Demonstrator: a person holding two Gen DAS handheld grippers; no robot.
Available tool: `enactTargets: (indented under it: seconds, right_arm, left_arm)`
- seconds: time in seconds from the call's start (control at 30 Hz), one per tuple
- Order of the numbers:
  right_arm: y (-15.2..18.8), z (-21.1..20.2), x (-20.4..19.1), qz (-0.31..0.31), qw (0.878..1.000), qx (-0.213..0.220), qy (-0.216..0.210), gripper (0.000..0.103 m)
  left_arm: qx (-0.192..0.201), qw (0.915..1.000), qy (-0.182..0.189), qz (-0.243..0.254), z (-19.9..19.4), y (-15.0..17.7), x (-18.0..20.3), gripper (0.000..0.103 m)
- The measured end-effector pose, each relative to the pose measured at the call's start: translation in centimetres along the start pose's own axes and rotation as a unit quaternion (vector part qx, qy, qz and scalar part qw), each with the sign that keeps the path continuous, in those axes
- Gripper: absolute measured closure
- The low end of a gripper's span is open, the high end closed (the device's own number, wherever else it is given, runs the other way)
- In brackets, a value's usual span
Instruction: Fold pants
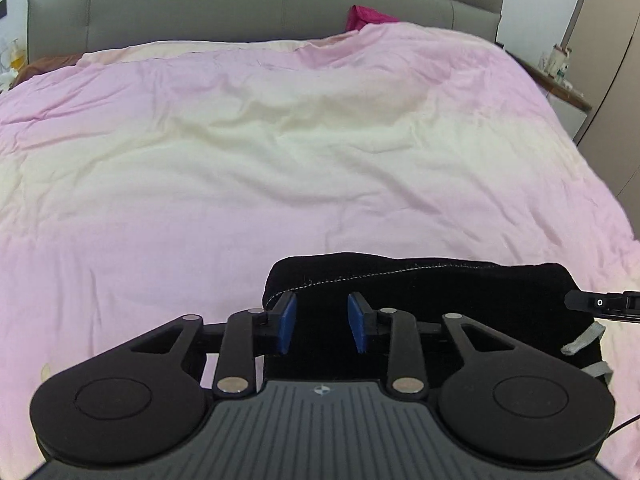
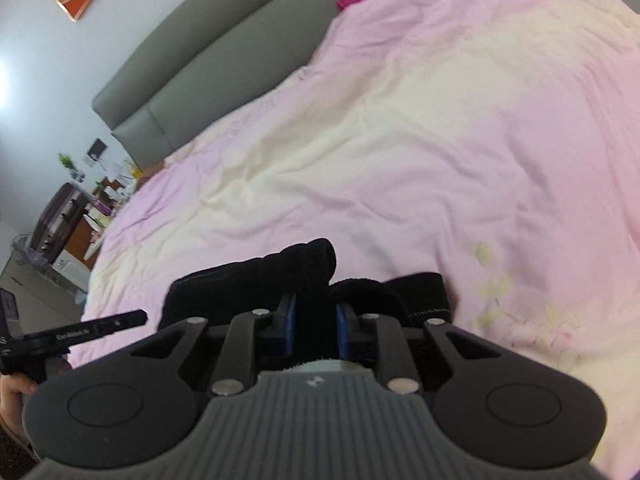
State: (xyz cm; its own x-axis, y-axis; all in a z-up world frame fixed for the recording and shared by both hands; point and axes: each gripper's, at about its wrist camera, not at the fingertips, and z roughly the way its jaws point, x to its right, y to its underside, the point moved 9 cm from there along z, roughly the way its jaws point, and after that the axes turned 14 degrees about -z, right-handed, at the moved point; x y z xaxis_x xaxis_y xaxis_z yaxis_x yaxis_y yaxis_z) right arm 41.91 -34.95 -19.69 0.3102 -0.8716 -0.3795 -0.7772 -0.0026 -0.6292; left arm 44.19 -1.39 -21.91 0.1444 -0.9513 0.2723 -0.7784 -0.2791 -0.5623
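The black pants [image 1: 460,300] lie folded in a compact bundle on the pink bedspread [image 1: 280,152] near the bed's front edge, a grey drawstring [image 1: 580,344] at their right end. My left gripper [image 1: 322,326] is open, its blue pads [image 1: 286,326] standing apart over the bundle's left part, nothing between them. In the right wrist view the pants [image 2: 256,284] are bunched in front of my right gripper [image 2: 314,330], whose blue pads [image 2: 290,330] close on a fold of the black cloth.
A grey headboard [image 1: 240,4] runs along the far side of the bed, with a magenta cloth [image 1: 366,16] by it. A nightstand with bottles [image 1: 560,76] stands at the right. Cluttered furniture [image 2: 72,216] stands left of the bed. The other gripper's tip [image 1: 600,304] reaches over the pants.
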Motion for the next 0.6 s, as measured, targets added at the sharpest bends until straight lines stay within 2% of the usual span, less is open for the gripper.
enactTargets:
  seconds: [0.07, 0.17, 0.3, 0.43, 0.53, 0.6]
  right_arm:
    - [1.4, 1.9, 1.8, 0.017, 0.999, -0.025, 0.02, 0.087]
    - [3.1, 3.6, 3.4, 0.019, 0.999, -0.036, 0.035, 0.086]
    - [3.8, 4.9, 3.8, 0.004, 0.997, -0.054, 0.047, 0.086]
    - [3.5, 5.2, 3.6, -0.009, 0.996, -0.065, 0.063, 0.085]
    - [3.0, 3.7, 2.7, -0.029, 0.994, -0.072, 0.07, 0.081]
    - [2.9, 1.4, 1.7, -0.063, 0.992, -0.062, 0.089, 0.08]
  left_arm:
    - [-0.023, 0.9993, -0.025, 0.013, 3.0, 0.7, 0.0, 0.072]
    - [-0.052, 0.9966, -0.056, 0.031, 6.4, 1.6, -0.4, 0.072]
    - [-0.076, 0.9934, -0.076, 0.038, 8.2, 1.6, -0.5, 0.073]
    - [-0.076, 0.9921, -0.085, 0.053, 6.7, 1.0, -0.1, 0.073]
    - [-0.038, 0.9939, -0.077, 0.069, 3.2, 0.9, 0.3, 0.073]
    - [-0.019, 0.9947, -0.06, 0.081, 0.4, 2.0, 0.5, 0.073]
